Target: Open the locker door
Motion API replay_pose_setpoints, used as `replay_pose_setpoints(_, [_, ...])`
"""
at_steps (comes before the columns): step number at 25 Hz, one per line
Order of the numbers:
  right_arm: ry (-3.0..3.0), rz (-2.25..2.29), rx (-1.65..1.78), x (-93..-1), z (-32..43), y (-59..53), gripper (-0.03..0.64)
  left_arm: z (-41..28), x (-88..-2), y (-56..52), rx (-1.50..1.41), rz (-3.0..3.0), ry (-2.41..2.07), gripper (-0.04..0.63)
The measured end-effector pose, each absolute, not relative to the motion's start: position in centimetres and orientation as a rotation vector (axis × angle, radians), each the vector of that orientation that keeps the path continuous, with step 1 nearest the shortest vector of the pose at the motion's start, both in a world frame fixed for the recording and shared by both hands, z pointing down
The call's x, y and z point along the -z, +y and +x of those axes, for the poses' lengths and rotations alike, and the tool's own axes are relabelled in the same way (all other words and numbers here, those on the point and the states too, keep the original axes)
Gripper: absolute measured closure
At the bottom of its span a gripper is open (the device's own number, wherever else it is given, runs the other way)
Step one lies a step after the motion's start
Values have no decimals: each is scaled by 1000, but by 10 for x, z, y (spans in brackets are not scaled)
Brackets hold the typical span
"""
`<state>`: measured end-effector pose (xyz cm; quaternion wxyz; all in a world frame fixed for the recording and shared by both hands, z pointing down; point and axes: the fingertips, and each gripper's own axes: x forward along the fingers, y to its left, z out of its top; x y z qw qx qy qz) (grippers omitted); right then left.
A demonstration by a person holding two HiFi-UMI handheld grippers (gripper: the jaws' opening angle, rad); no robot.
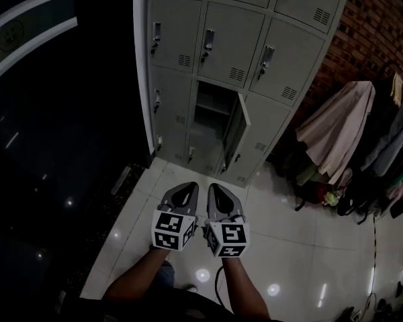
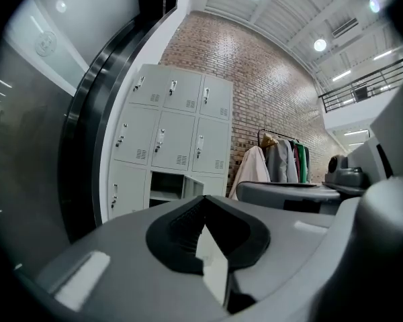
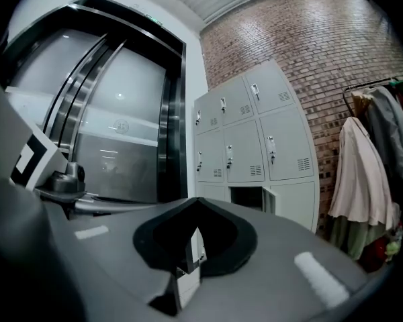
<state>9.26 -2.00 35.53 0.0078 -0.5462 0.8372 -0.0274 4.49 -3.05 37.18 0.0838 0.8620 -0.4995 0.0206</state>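
The grey locker block stands ahead of me against a brick wall. One compartment in its middle column stands open, with its door swung out to the right. Both grippers hover side by side over the floor, well short of the lockers. My left gripper is shut with nothing in it, and my right gripper is shut and empty too. In the left gripper view the open compartment shows beyond the closed jaw tips. The right gripper view shows it past its own tips.
A rack of hanging coats stands to the right of the lockers by the brick wall. A dark curved glass wall runs along the left. Glossy white floor tiles lie between me and the lockers.
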Motion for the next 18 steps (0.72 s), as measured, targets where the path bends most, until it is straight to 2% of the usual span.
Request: replay_pose_setpoints(18, [2615,-1688,80,-357,96,-6,615,53,-376,-14,-73,2583,-1488,591])
